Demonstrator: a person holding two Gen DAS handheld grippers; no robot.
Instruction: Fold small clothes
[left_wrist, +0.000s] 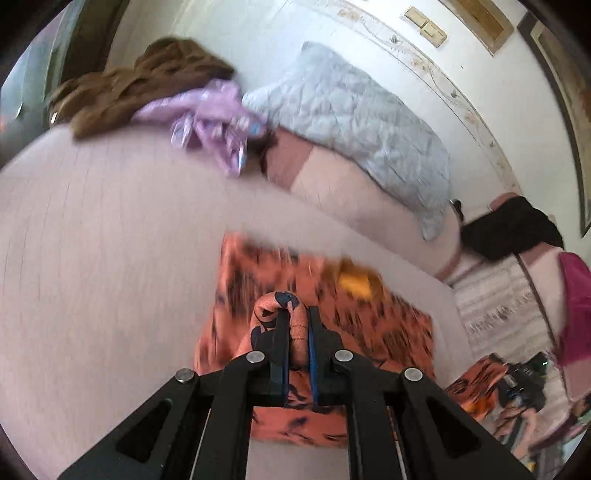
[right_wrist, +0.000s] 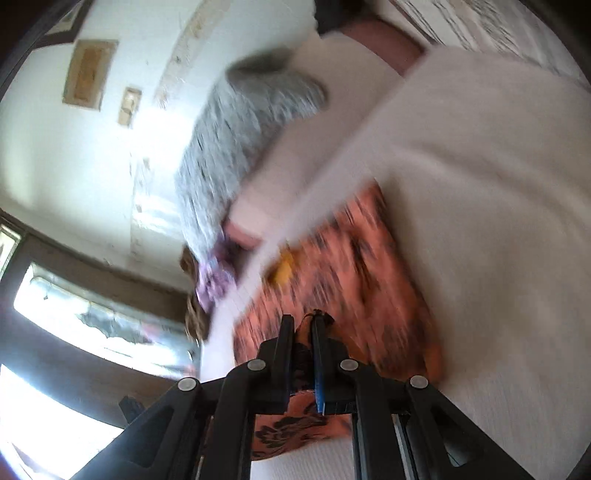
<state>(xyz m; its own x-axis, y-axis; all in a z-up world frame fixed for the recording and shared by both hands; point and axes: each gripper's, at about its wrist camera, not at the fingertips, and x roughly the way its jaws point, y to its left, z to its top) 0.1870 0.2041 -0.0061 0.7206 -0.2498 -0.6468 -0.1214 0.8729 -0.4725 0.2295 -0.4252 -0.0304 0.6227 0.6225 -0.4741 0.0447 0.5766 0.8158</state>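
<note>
An orange garment with a dark flower print (left_wrist: 332, 295) lies on the pale bed sheet (left_wrist: 110, 240), with a yellow label (left_wrist: 354, 282) near its far edge. My left gripper (left_wrist: 295, 314) is shut on a bunched corner of this garment, which curls up between the fingers. In the right wrist view the same orange garment (right_wrist: 351, 266) spreads ahead, blurred, and my right gripper (right_wrist: 303, 321) is shut on another edge of it. At the lower right of the left wrist view, the other gripper (left_wrist: 524, 380) shows with orange cloth.
At the far side of the bed lie a lilac garment (left_wrist: 210, 118), a brown one (left_wrist: 140, 81) and a grey quilted pillow (left_wrist: 362, 122). A black item (left_wrist: 513, 229) rests at the bed's right end. A white wall (right_wrist: 92, 155) and a window (right_wrist: 92, 321) stand beyond.
</note>
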